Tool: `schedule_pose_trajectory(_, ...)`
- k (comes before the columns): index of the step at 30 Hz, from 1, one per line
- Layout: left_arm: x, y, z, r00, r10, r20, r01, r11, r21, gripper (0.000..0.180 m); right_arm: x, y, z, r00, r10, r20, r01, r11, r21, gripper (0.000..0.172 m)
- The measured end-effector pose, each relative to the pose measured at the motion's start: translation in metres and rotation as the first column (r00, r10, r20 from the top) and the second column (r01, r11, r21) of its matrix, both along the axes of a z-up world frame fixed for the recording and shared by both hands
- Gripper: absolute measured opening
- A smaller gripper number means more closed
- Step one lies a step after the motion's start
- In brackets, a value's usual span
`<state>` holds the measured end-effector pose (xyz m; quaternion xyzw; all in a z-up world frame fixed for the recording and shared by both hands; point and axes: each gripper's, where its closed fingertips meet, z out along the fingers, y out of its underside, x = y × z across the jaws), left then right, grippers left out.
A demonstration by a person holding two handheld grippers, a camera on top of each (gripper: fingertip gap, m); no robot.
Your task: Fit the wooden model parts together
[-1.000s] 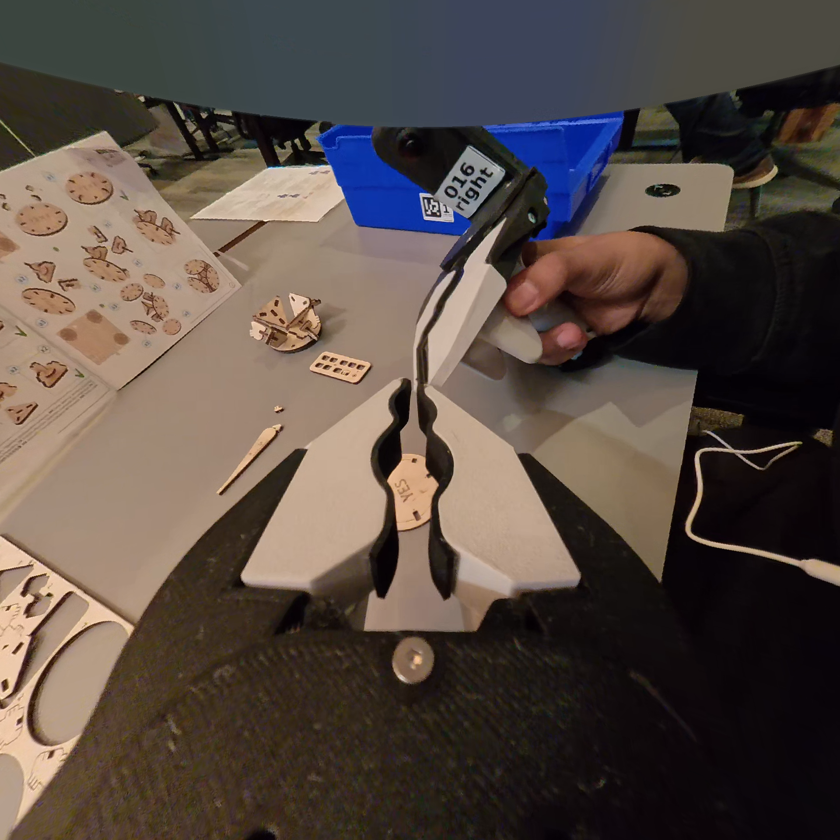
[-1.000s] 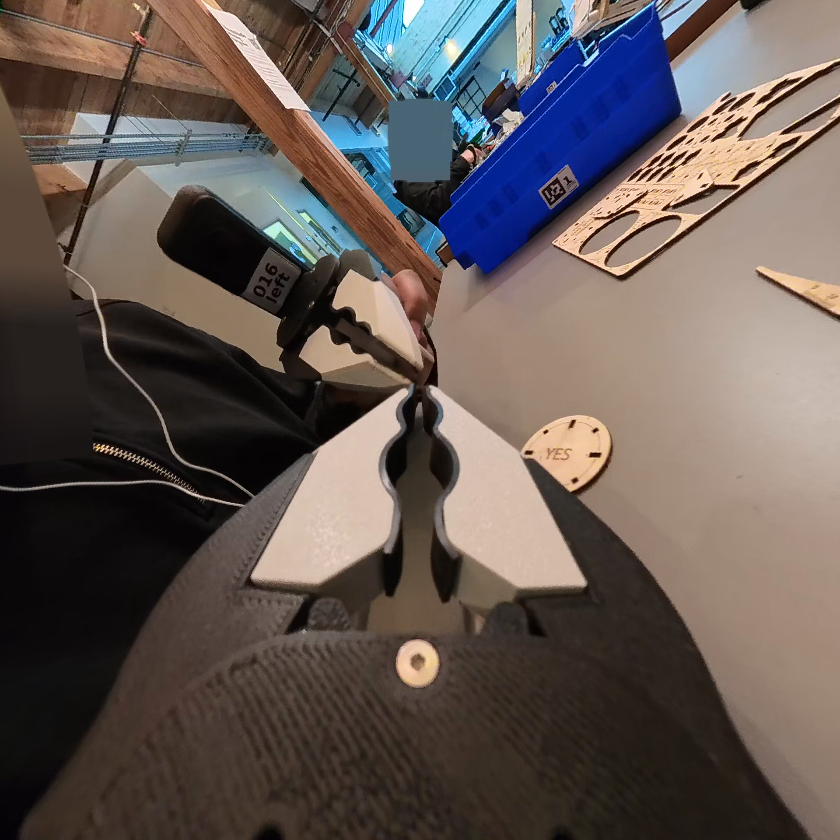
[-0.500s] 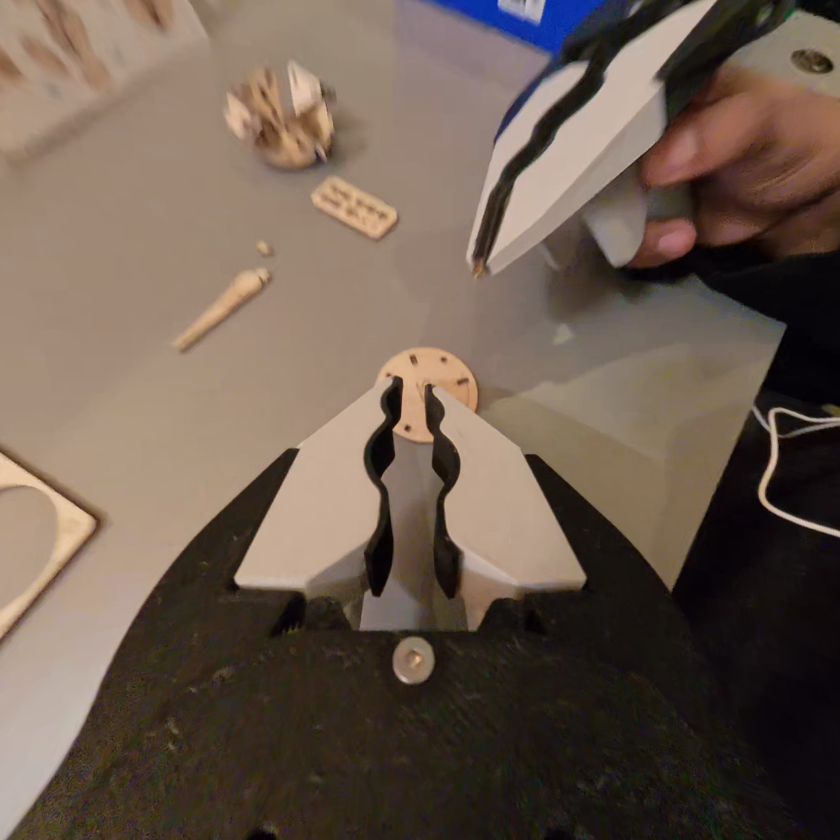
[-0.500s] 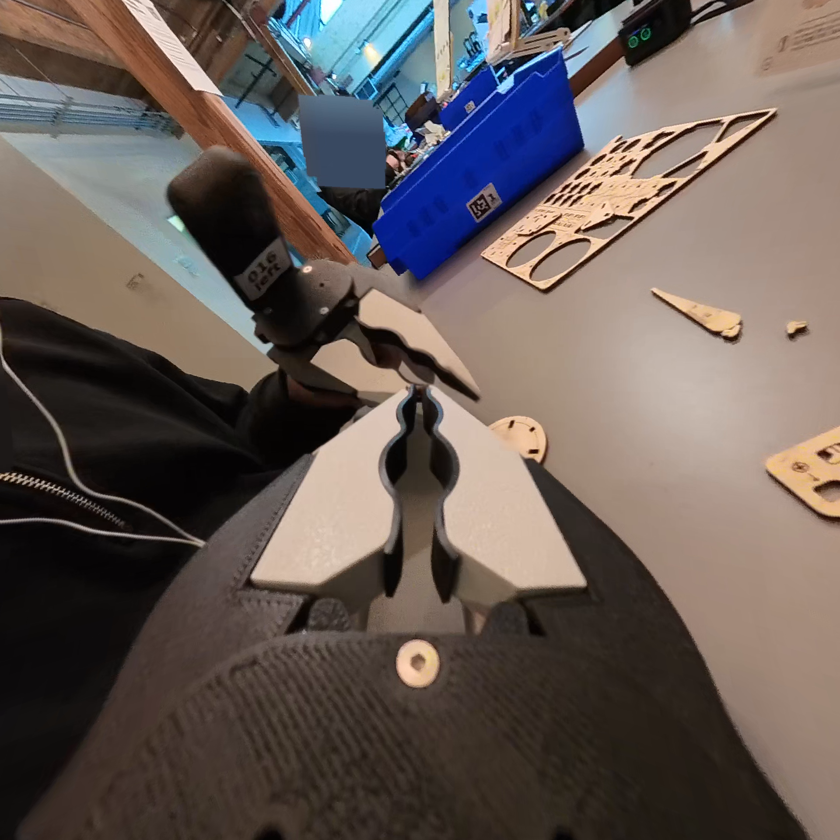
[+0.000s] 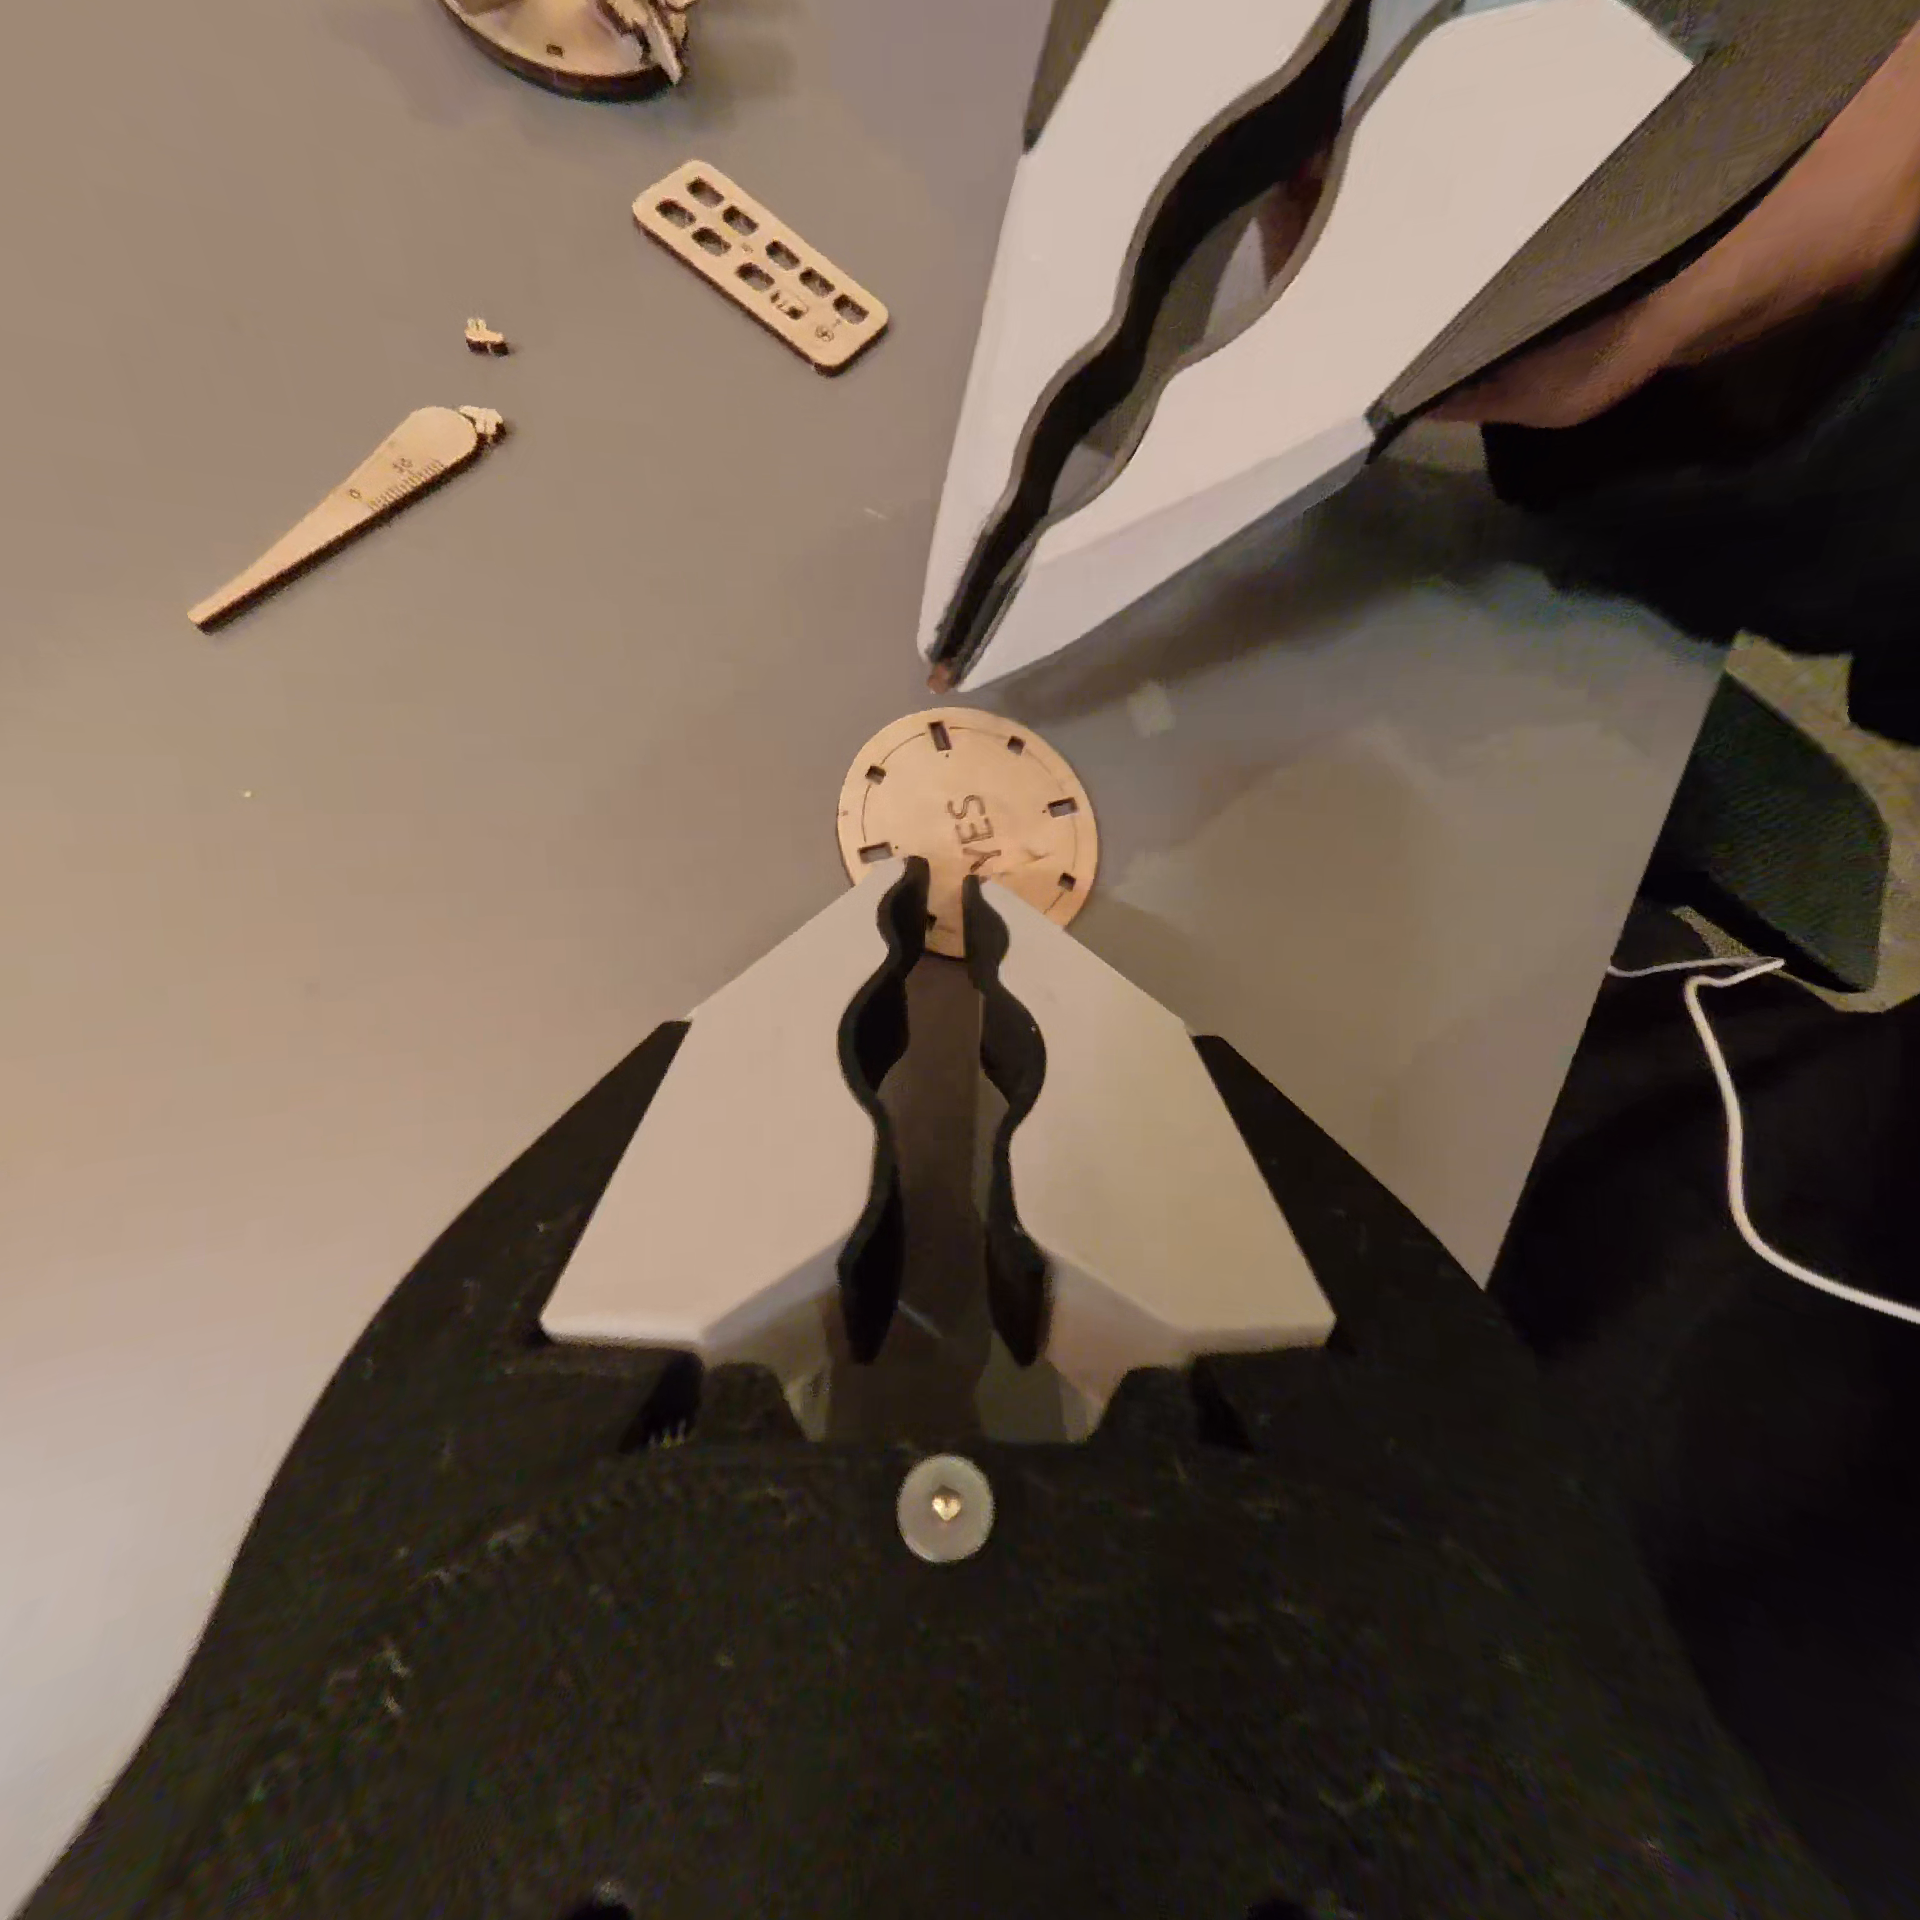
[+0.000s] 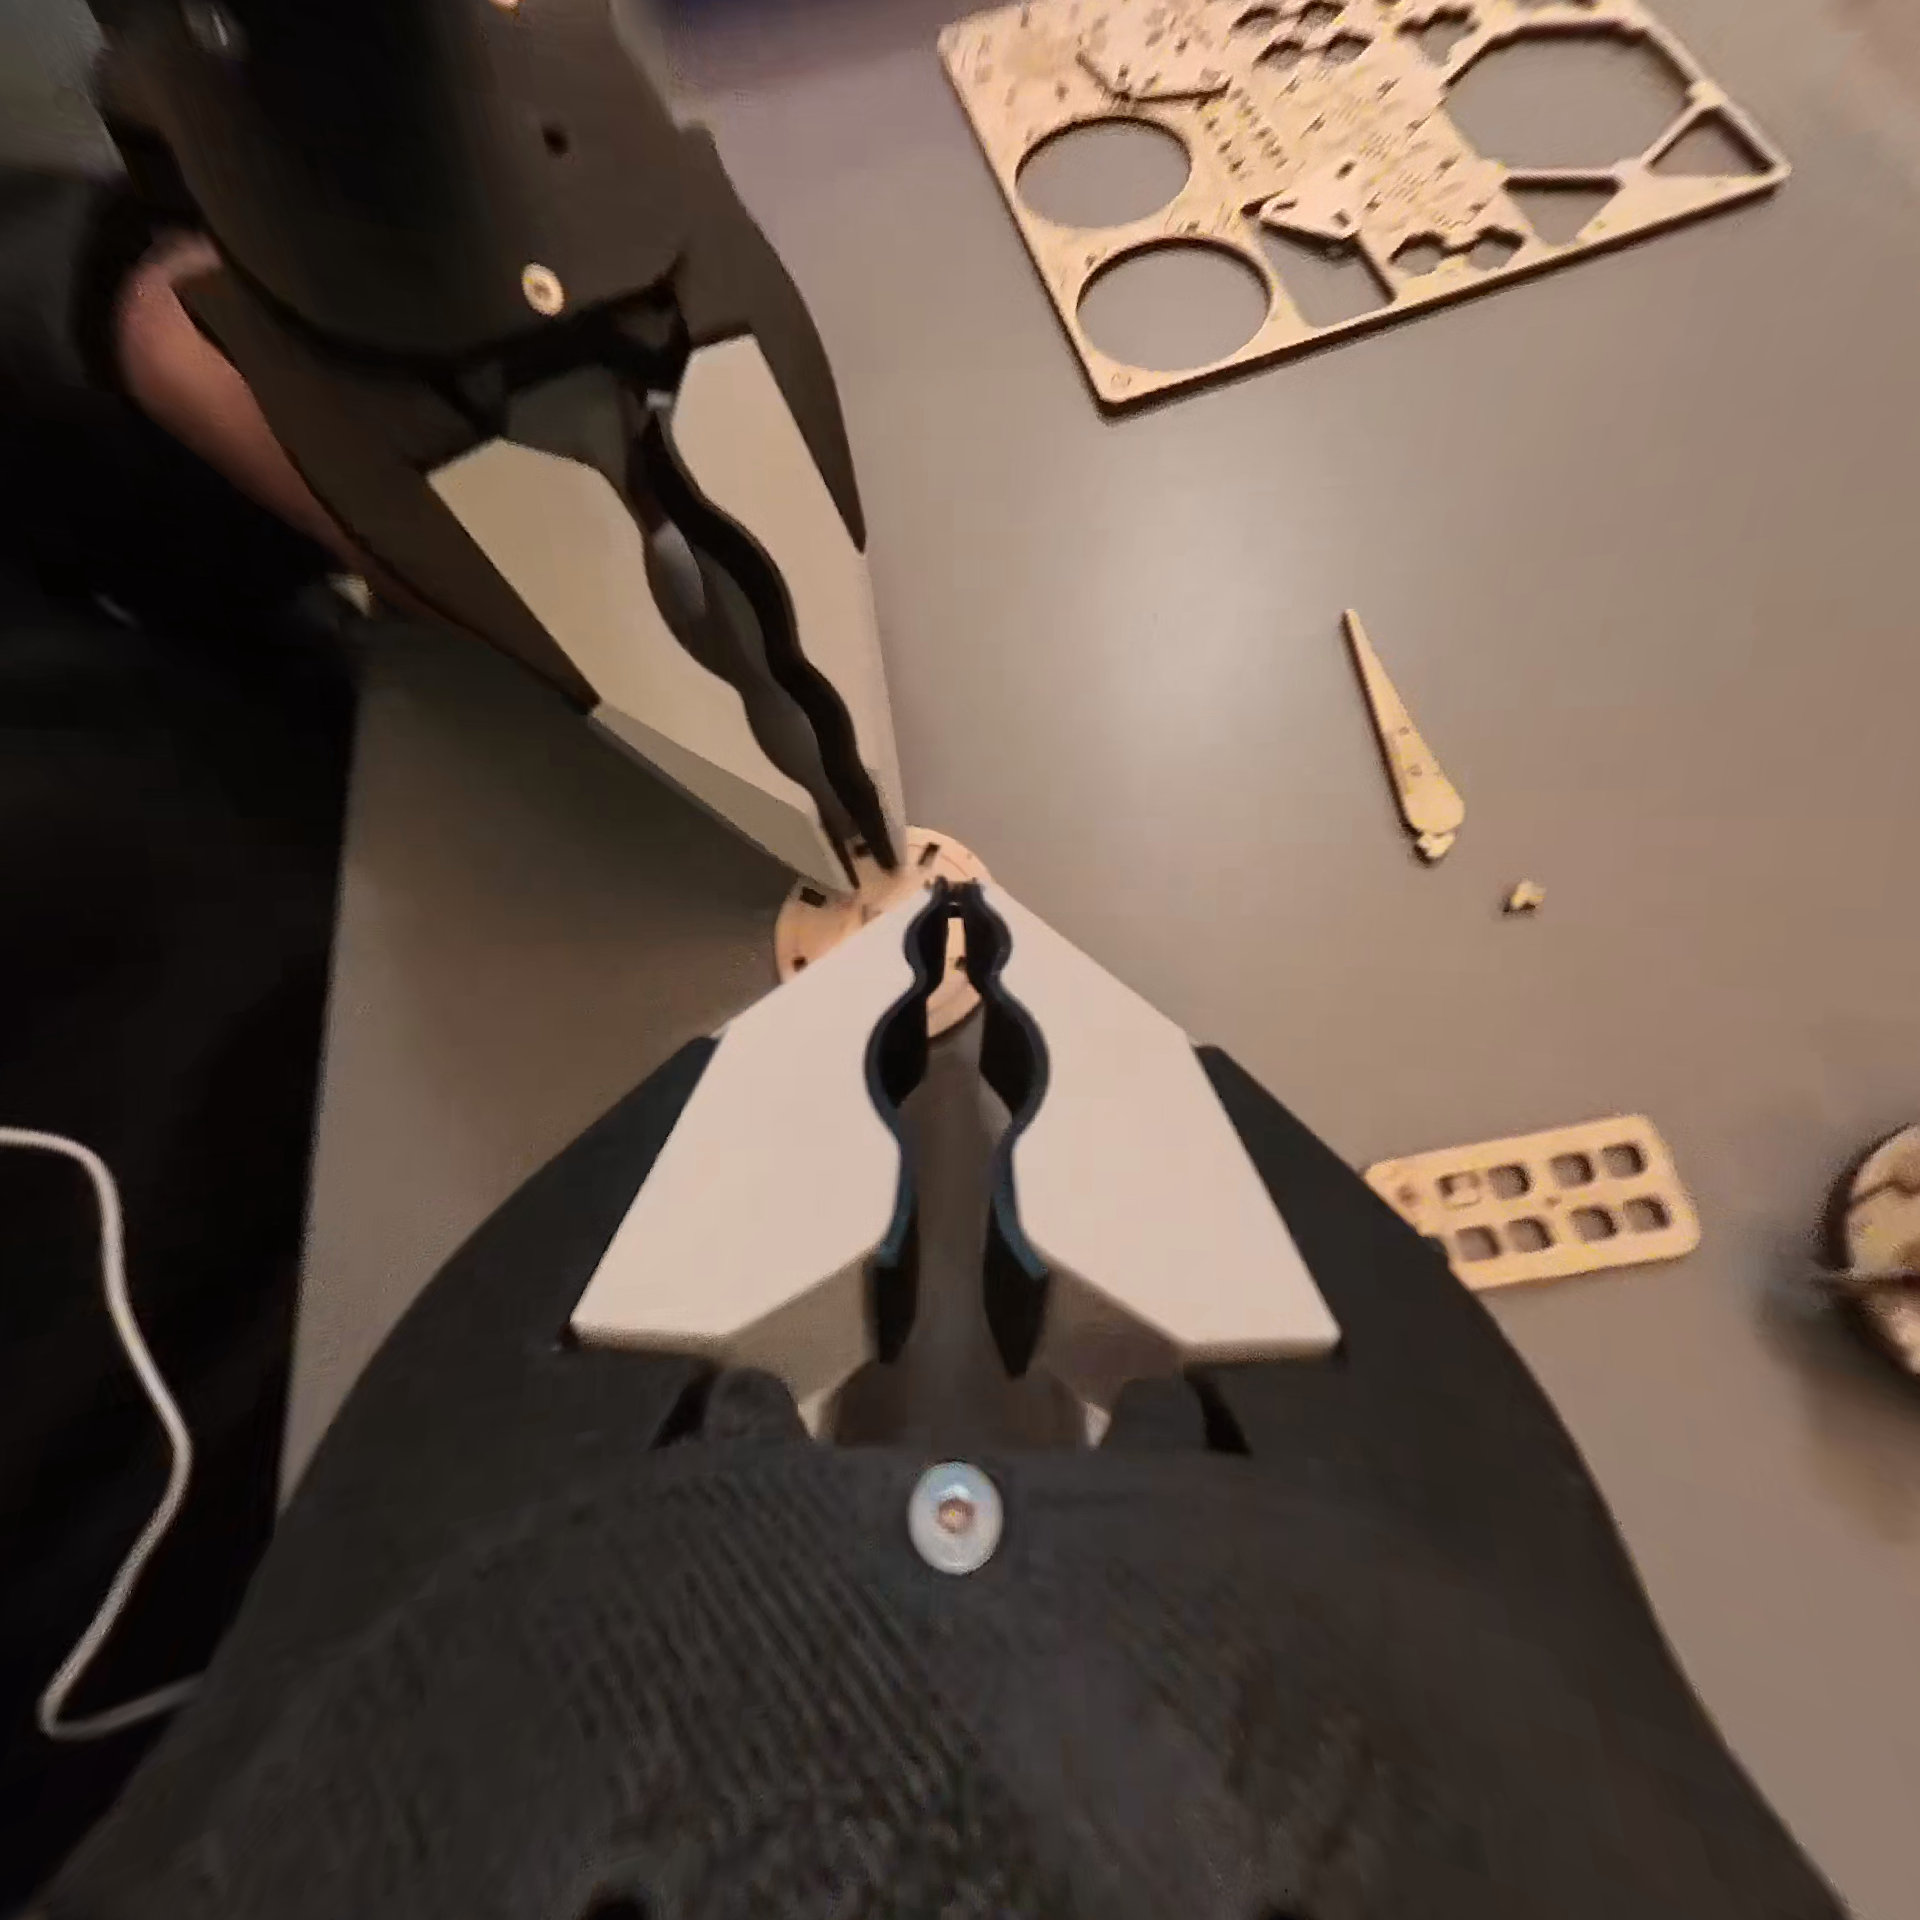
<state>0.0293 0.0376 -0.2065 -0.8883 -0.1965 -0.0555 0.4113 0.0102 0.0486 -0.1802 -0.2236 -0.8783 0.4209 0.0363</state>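
A round wooden disc (image 5: 971,810) with small slots around its rim lies flat on the grey table (image 5: 520,831). My left gripper (image 5: 943,878) stands over the disc's near edge. Its fingertips (image 5: 912,883) are a narrow gap apart, with only the disc showing between them. My right gripper (image 6: 958,891) is shut over the same disc (image 6: 821,920), with a tiny wooden bit pinched at its tips. In the left wrist view the right gripper (image 5: 940,675) hangs just beyond the disc's far edge, the brown bit poking out. In the right wrist view the left gripper (image 6: 868,852) touches the disc.
A slotted wooden strip (image 5: 758,278), a tapered wooden pointer (image 5: 343,514) and a small chip (image 5: 484,338) lie to the left. A round wooden assembly (image 5: 582,42) sits farther off. A punched-out part sheet (image 6: 1361,177) lies beyond. The table edge and a white cable (image 5: 1725,1143) are at the right. From the right gripper's tips to the tapered wooden pointer (image 5: 343,514) is close to 10 cm. Look for it in the right wrist view (image 6: 1391,714) too.
Both grippers tipped down and closed in on the disc from opposite sides. My left jaws went from shut to slightly apart. My right jaws stayed shut on the tiny bit.
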Motion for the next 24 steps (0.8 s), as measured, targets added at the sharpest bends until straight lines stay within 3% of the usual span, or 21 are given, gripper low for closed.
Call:
schedule_pose_trajectory(5, -0.001, -0.001, 0.0, 0.999, 0.008, 0.041, -0.008, 1.0, 0.013, 0.001, -0.004, -0.003, -0.014, 0.98, 0.201, 0.003, -0.198, 0.961, 0.193, 0.0)
schedule_pose_trajectory(10, 0.0, -0.001, 0.0, 0.993, 0.002, 0.119, -0.007, 0.999, 0.04, 0.0, -0.003, -0.006, -0.018, 0.946, 0.322, 0.038, -0.321, 0.91, 0.262, 0.001)
schedule_pose_trajectory(24, -0.001, -0.001, 0.001, 0.981, 0.003, 0.195, -0.017, 0.997, 0.069, 0.0, -0.004, -0.006, -0.026, 0.919, 0.373, 0.131, -0.394, 0.834, 0.386, 0.001)
